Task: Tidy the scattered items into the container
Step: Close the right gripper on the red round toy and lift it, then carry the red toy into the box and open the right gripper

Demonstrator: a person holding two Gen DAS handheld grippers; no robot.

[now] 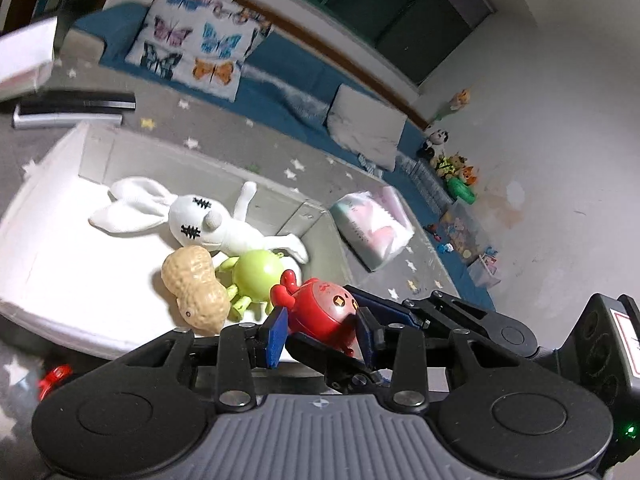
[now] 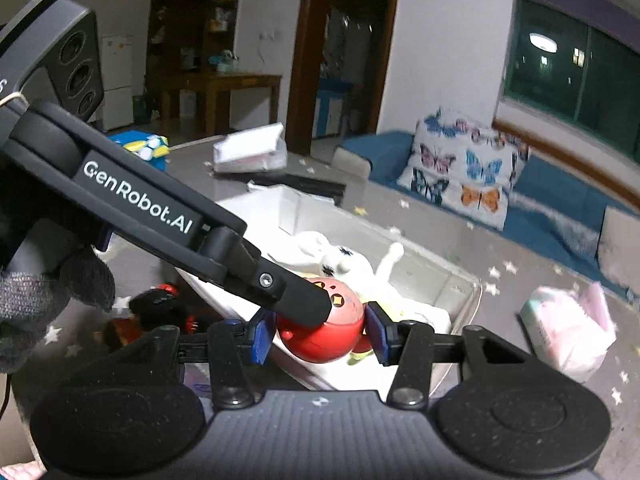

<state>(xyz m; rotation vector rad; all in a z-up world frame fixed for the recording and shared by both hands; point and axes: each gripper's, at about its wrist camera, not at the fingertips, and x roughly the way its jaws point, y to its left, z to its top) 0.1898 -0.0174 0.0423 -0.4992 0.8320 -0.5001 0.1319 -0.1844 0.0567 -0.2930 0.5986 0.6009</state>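
Observation:
A round red toy point(image 1: 320, 304) with small claws is held over the near edge of the white container point(image 1: 44, 184). My left gripper point(image 1: 322, 334) is shut on it, a blue pad on either side. My right gripper point(image 2: 318, 338) is shut on the same red toy point(image 2: 320, 344) from another angle; its black fingers point(image 1: 440, 308) come in from the right. In the right wrist view one of the left gripper's fingers point(image 2: 296, 300) crosses over the toy's top. Inside the container lie a white plush rabbit point(image 1: 192, 220), a peanut toy point(image 1: 196, 288) and a green toy point(image 1: 256, 276).
A tissue pack point(image 1: 372, 232) lies on the grey star mat right of the container. A black bar point(image 1: 76, 102) lies behind it, a butterfly pillow point(image 1: 192, 40) beyond. Dark and red toys point(image 2: 160, 308) sit on the mat at the container's left. A gloved hand point(image 2: 40, 300) holds the left gripper.

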